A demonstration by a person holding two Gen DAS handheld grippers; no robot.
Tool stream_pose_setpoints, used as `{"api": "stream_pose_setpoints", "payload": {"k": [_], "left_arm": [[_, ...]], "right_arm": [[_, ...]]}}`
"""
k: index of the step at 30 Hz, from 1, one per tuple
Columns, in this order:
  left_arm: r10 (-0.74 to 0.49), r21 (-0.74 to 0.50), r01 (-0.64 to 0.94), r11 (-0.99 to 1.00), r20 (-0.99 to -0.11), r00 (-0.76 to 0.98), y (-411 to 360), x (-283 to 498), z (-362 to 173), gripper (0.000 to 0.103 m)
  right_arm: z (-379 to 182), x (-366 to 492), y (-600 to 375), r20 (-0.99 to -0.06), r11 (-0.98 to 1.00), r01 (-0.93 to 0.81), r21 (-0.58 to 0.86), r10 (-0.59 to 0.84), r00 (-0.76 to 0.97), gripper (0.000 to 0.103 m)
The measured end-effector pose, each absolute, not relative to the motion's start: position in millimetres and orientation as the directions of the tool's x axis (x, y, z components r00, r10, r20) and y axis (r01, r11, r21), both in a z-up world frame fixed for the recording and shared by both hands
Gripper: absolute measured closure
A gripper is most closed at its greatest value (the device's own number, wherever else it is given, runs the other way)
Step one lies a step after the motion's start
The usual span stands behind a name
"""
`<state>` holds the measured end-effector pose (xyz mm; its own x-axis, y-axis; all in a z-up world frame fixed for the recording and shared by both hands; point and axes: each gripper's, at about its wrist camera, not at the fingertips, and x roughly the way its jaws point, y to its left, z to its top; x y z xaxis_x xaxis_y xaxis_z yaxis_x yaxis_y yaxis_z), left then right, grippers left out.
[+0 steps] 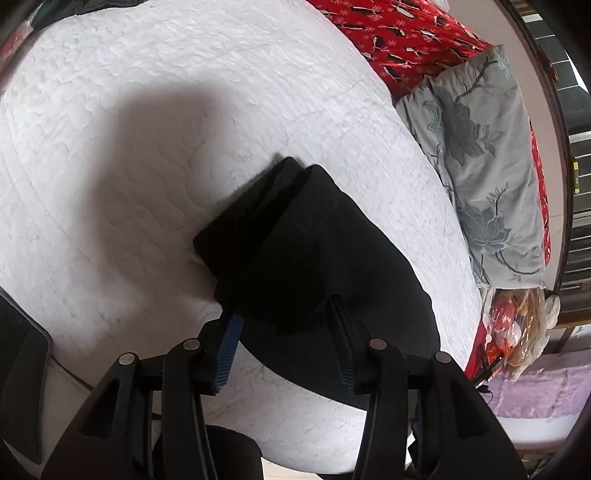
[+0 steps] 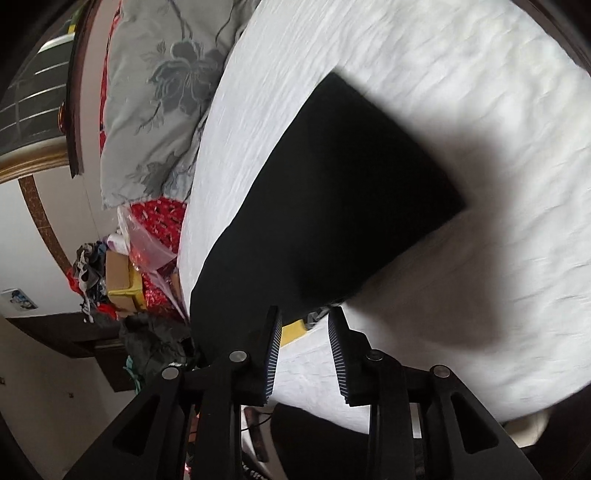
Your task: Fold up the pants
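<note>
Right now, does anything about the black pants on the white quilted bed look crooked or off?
Slightly. In the left wrist view the folded black pants have two layers whose far edges do not line up, one sticking out past the other. They lie slanted on the white quilted mattress. Nothing looks torn or spilled.

Your pants [image 1: 314, 251] read as matt black cloth, soft, with no sheen in either view. The mattress [image 1: 184, 92] under them is white quilted fabric, its surface puckered and rough-looking. Your left gripper [image 1: 286, 317] shows matt black plastic arms, dull metal pivot pins and ribbed blue pads [image 1: 229, 350]; your right gripper [image 2: 304, 321] looks the same. The pillow [image 1: 487, 166] is grey printed cloth; the red blanket [image 1: 399, 29] looks glossy. The bag [image 2: 147, 240] is clear, shiny plastic.
</note>
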<state>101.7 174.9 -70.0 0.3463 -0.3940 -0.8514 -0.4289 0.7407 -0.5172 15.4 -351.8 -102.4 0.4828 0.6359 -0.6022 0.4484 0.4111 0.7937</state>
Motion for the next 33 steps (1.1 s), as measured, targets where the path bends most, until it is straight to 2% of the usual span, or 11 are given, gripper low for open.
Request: {"api": "stream_pose_setpoints", "payload": {"k": [5,11,13,15,16,18,20,28,33], "left_arm": [[-0.401,-0.516,-0.44,0.734,-0.854,0.332,178,107,-75,0.059],[-0.396,-0.515,-0.453,0.727,-0.855,0.336,180,109,-78,0.06],[-0.377,-0.502,-0.465,0.729,-0.862,0.339,181,109,-78,0.076],[-0.371,-0.497,-0.457,0.738,-0.864,0.34,181,108,-74,0.087],[-0.387,-0.512,-0.452,0.73,-0.855,0.344,181,103,-69,0.089],[-0.386,-0.516,-0.418,0.747,-0.85,0.36,181,95,-58,0.089],[-0.338,-0.466,-0.394,0.793,-0.873,0.353,180,92,-56,0.089],[-0.399,-0.495,-0.458,0.738,-0.868,0.295,192,87,-88,0.089],[-0.415,-0.511,-0.416,0.752,-0.858,0.303,190,76,-71,0.082]], "right_arm": [[-118,32,-317,-0.585,0.389,0.467,0.794,0.696,0.416,0.074],[-125,42,-306,-0.605,0.382,0.496,0.78,0.662,0.442,0.074],[-125,43,-305,-0.61,0.38,0.501,0.777,0.65,0.453,0.075],[-120,45,-302,-0.638,0.435,0.477,0.764,0.622,0.454,0.094],[-118,45,-303,-0.636,0.439,0.469,0.766,0.622,0.456,0.1],[-106,37,-307,-0.591,0.4,0.446,0.801,0.645,0.484,0.1],[-94,32,-309,-0.577,0.423,0.397,0.815,0.654,0.489,0.1],[-119,22,-311,-0.637,0.457,0.457,0.763,0.65,0.413,0.1],[-107,21,-319,-0.607,0.448,0.426,0.786,0.691,0.392,0.091]]}}
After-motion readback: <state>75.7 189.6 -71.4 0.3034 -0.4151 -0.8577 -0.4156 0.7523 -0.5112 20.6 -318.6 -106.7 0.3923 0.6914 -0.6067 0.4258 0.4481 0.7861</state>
